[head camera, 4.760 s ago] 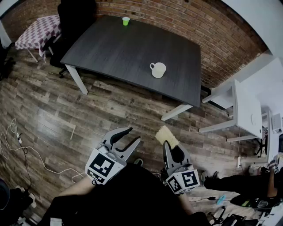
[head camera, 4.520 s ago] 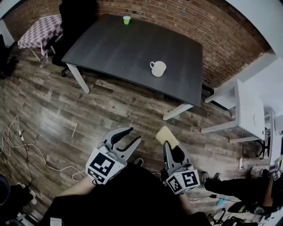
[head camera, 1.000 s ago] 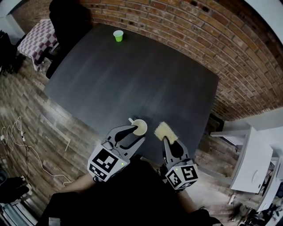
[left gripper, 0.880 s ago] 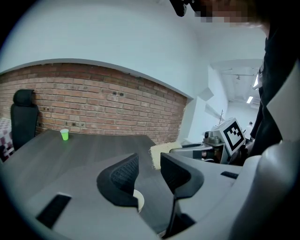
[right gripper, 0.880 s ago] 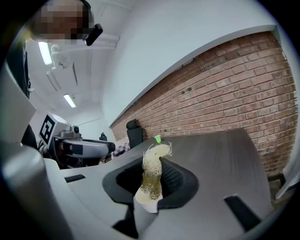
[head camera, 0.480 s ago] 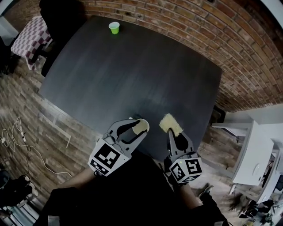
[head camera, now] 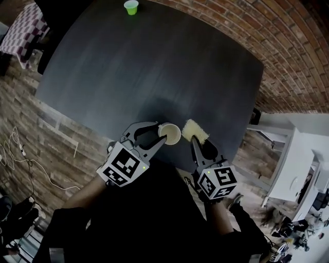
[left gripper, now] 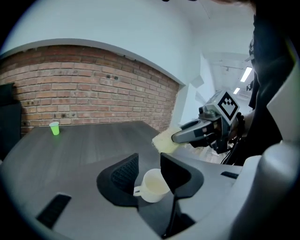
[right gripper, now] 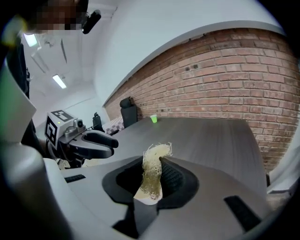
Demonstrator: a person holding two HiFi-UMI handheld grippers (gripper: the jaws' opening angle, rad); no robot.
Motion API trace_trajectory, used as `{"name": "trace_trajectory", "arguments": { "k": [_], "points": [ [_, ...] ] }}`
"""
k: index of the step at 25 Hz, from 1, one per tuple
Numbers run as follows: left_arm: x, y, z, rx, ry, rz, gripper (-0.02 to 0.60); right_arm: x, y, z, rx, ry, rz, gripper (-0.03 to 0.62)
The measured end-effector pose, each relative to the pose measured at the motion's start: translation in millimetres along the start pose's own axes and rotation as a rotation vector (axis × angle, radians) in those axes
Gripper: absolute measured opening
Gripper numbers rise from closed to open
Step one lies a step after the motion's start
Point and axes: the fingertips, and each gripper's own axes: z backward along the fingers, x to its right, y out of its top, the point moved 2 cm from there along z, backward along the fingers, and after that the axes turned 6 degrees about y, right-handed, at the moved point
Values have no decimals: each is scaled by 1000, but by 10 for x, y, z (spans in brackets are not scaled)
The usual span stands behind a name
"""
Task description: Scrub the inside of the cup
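Straddling the cup (left gripper: 152, 185), the left gripper (left gripper: 149, 164) had its jaws well apart. The white cup stood between them on the table (head camera: 154, 61), handle turned toward the left jaw, and no firm pinch showed yet. The right gripper (right gripper: 149, 168) was clamped on a yellowish fibrous scrubbing pad (head camera: 194, 130), whose free end stuck out past the jaws, just beside the cup's rim. The cup sat close to the table's near edge, toward its right half; a small green cup (head camera: 131, 6) stood well apart by the far edge. Done well, the left jaws would close squarely on the cup's wall, clear of the handle, and steady it before the pad went in — otherwise scrubbing would likely shove the light cup toward that edge.
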Motion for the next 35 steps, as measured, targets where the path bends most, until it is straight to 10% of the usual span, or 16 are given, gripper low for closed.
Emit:
{"name": "trace_trajectory", "arguments": {
  "k": [8, 16, 35],
  "points": [
    [-149, -580, -110, -106, -73, -70, 155, -256, -270, -342, -210, 60, 70, 83],
    [-269, -1058, -384, -258, -49, -554, 155, -342, -626, -722, -476, 132, 247, 83],
    [-228, -1336, -677, -323, -51, -471, 155, -444, -1174, -1298, -807, 172, 459, 83]
  ]
}}
